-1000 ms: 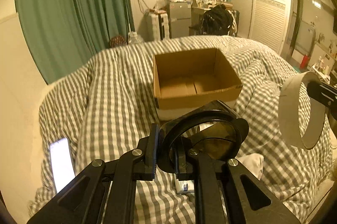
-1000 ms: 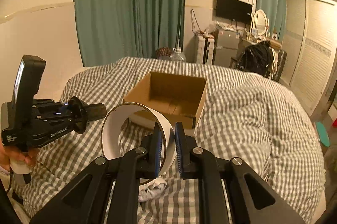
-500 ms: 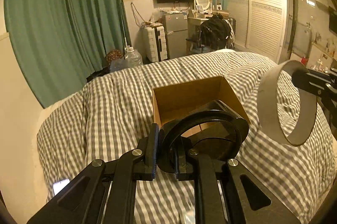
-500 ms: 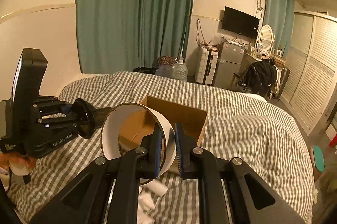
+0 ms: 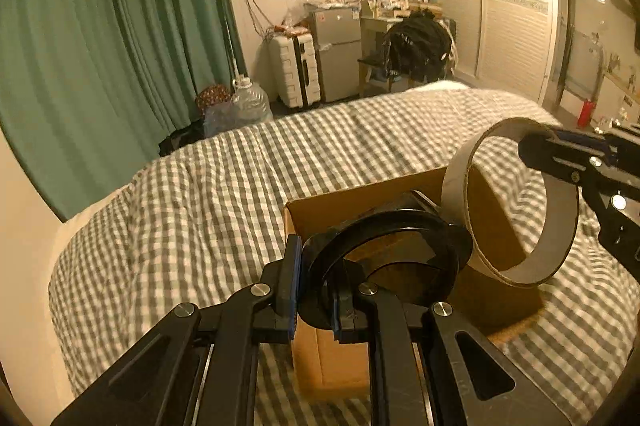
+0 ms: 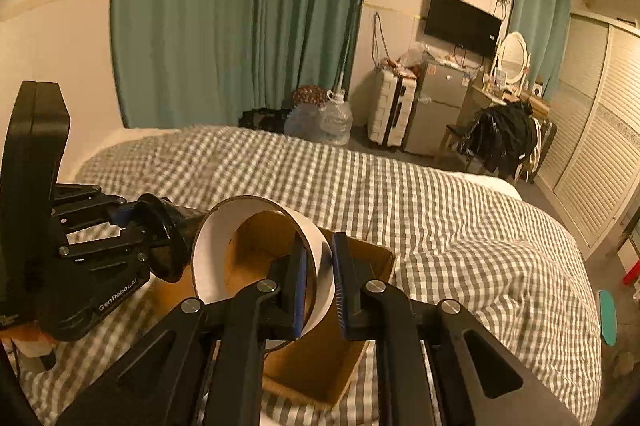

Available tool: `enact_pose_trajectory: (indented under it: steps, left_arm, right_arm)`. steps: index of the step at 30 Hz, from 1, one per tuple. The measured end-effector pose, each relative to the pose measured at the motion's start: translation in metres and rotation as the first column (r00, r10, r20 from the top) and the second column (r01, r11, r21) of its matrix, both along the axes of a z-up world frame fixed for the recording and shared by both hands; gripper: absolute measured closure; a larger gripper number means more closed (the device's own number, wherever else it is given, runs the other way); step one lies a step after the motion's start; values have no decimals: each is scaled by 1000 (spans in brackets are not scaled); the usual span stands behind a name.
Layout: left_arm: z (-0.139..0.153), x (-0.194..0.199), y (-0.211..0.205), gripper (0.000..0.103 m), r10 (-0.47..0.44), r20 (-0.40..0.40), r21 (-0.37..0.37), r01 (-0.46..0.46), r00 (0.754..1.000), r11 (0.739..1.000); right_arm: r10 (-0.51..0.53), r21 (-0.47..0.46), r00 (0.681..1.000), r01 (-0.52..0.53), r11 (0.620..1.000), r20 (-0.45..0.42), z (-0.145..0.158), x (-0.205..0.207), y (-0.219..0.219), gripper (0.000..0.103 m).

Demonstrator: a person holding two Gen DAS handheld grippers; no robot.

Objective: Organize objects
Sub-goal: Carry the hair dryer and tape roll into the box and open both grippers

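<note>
An open cardboard box [image 5: 344, 203] sits on the checked bedspread; it also shows in the right wrist view [image 6: 372, 258]. My left gripper [image 5: 314, 290] is shut on the rim of a black ring-shaped holder [image 5: 384, 254], held over the box's near left part. My right gripper [image 6: 320, 280] is shut on the wall of a white cardboard ring [image 6: 256, 222], held above the box. The white ring [image 5: 512, 201] and right gripper also show at right in the left wrist view. The left gripper with the black holder [image 6: 160, 242] shows at left in the right wrist view.
The checked bedspread [image 5: 200, 193] covers the whole bed around the box. Beyond the bed's far edge are green curtains [image 5: 120, 37], a white suitcase [image 5: 294, 69], a small fridge [image 5: 336, 53], water jugs [image 5: 248, 101] and a chair with a black bag [image 5: 416, 49].
Both grippers moved forward with their rings, from short of the box to above it. The box now sits close beneath both views. The phone and white items on the bed left view.
</note>
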State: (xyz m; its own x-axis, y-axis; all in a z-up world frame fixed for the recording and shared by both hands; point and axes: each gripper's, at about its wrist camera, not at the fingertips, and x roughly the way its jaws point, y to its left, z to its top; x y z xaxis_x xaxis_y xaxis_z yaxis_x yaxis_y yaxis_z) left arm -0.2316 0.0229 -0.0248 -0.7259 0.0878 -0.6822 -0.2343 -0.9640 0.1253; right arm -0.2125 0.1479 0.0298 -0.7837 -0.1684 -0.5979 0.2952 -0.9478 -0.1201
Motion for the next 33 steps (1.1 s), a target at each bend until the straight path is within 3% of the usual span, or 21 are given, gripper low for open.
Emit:
enact_pose_trajectory:
  steps: [5, 9, 15, 20, 22, 24, 25, 26, 27, 28, 30, 32, 33]
  left_arm:
    - [-35, -28, 9, 91, -1, 49, -36, 3, 999, 999]
    - [-58, -39, 17, 91, -20, 59, -112, 26, 998, 993]
    - [-76, -50, 24, 91, -59, 82, -147, 71, 995, 987]
    - [-86, -57, 22, 87, -69, 121, -109, 82, 990, 991]
    - [-86, -56, 20, 77, -73, 146, -87, 86, 987, 992]
    - [-84, -52, 20, 49, -92, 164, -57, 103, 982, 993]
    - [-82, -49, 20, 42, -111, 175, -37, 119, 978, 992]
    - [-79, -44, 21, 27, -110, 173, -40, 119, 979, 992]
    - [-77, -40, 23, 20, -118, 172, -43, 128, 978, 991]
    - [-74, -35, 25, 18, -124, 166, -51, 134, 978, 990]
    - [-68, -26, 27, 10, -112, 143, -83, 124, 983, 989]
    - [-61, -18, 26, 10, -101, 128, -103, 114, 987, 988]
    - [-57, -15, 25, 10, -95, 129, -104, 109, 987, 989]
  right_arm:
    - [-10, 17, 999, 10, 1000, 45, -31, -42, 3, 92]
    - [-9, 27, 995, 6, 1000, 102, -61, -67, 7, 92]
    - [-3, 59, 988, -7, 998, 156, -92, -81, 15, 91]
    - [-8, 51, 981, -2, 999, 193, -102, -82, 18, 91]
    - [-7, 42, 980, -2, 999, 199, -103, -80, 19, 91]
    - [-4, 18, 977, 0, 1000, 213, -105, -75, 19, 91]
    - [1, 4, 975, -2, 1000, 223, -105, -74, 20, 85]
    - [4, -5, 973, -3, 1000, 231, -104, -72, 20, 78]
    - [0, -11, 971, 2, 1000, 241, -103, -71, 21, 61]
    - [-12, -9, 969, 14, 1000, 247, -103, -70, 22, 47]
    - [-30, -9, 970, 33, 999, 240, -98, -64, 22, 46]
    - [-24, -34, 969, 33, 999, 247, -93, -57, 25, 41]
    - [-12, -56, 966, 27, 998, 257, -89, -54, 26, 31]
